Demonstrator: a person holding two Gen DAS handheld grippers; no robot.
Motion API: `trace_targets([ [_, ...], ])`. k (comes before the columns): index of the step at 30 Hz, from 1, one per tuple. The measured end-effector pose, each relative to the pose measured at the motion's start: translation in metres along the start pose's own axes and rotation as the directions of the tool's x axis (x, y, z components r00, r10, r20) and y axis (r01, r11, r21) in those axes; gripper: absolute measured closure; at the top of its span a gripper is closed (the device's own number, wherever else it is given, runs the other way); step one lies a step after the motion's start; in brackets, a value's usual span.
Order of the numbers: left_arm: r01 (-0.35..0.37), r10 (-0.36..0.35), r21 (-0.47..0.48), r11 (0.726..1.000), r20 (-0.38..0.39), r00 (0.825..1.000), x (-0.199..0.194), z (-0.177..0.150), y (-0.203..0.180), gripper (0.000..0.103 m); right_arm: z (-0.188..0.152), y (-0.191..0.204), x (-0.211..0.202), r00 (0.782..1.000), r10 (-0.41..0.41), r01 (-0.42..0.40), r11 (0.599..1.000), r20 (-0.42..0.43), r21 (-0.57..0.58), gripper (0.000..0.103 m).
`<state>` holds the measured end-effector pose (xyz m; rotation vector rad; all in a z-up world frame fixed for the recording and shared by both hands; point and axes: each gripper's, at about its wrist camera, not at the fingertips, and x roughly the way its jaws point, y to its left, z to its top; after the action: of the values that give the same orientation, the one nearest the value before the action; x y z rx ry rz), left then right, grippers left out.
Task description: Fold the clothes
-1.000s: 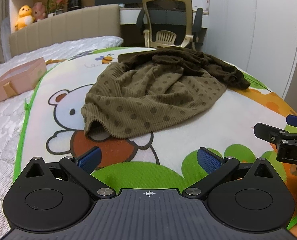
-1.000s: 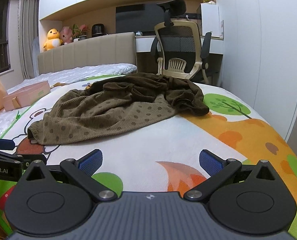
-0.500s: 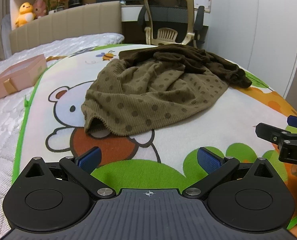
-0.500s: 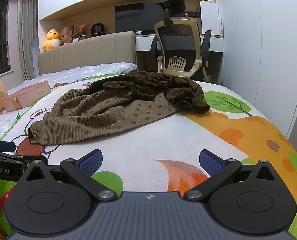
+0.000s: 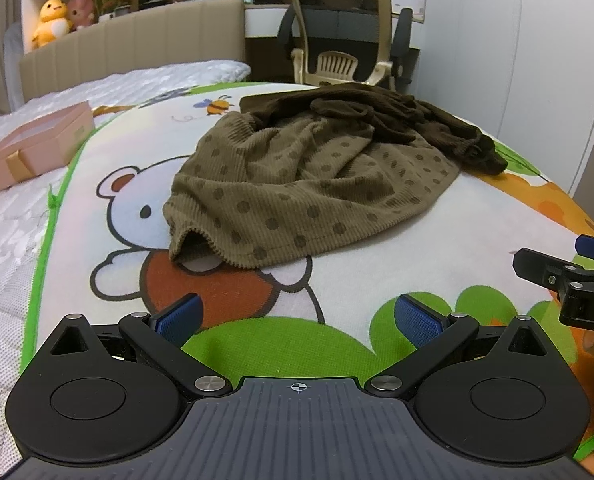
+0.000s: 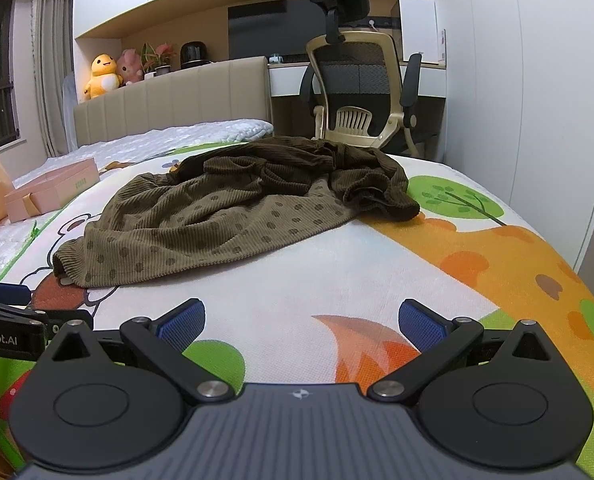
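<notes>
- Left gripper [image 5: 296, 318] hovering over the cartoon play mat [image 5: 337, 280], jaws spread wide, gripping nothing.
- Right gripper [image 6: 301, 322] hovering likewise, jaws wide, touching nothing.
- Crumpled brown dotted garment [image 5: 297, 192] lying farther off on the mat, apart from both grippers.

Beige padded headboard [image 6: 169, 96] at the far end of the bed, plush toys [image 6: 103, 74] perched on top. A mesh office chair [image 6: 361, 84] stands by the white desk [image 6: 289, 80]; white wardrobe doors [image 6: 517, 80] on the right, curtained window [image 6: 1, 80] on the left.
</notes>
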<state>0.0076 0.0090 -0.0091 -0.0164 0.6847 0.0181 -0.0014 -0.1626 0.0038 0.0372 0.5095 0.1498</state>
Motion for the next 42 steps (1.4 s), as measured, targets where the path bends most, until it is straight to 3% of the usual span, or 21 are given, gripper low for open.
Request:
trace_targets([
  [31, 0.009, -0.008, 0.004, 1.0, -0.015, 1.0, 0.002, 0.001, 0.0, 0.0, 0.0, 0.0, 0.003, 1.0, 0.007, -0.007, 1.0, -0.021, 0.002, 0.0],
  [39, 0.055, -0.055, 0.044, 0.997, -0.014, 0.998, 0.003, 0.03, 0.009, 0.0, 0.019, -0.013, 0.016, 0.992, 0.09, -0.088, 0.996, -0.09, 0.024, 0.0],
  [42, 0.087, -0.087, 0.065, 0.994, -0.012, 0.996, 0.019, 0.057, 0.017, 0.0, 0.043, -0.022, 0.034, 0.973, 0.176, -0.17, 0.984, -0.15, 0.055, 0.0],
])
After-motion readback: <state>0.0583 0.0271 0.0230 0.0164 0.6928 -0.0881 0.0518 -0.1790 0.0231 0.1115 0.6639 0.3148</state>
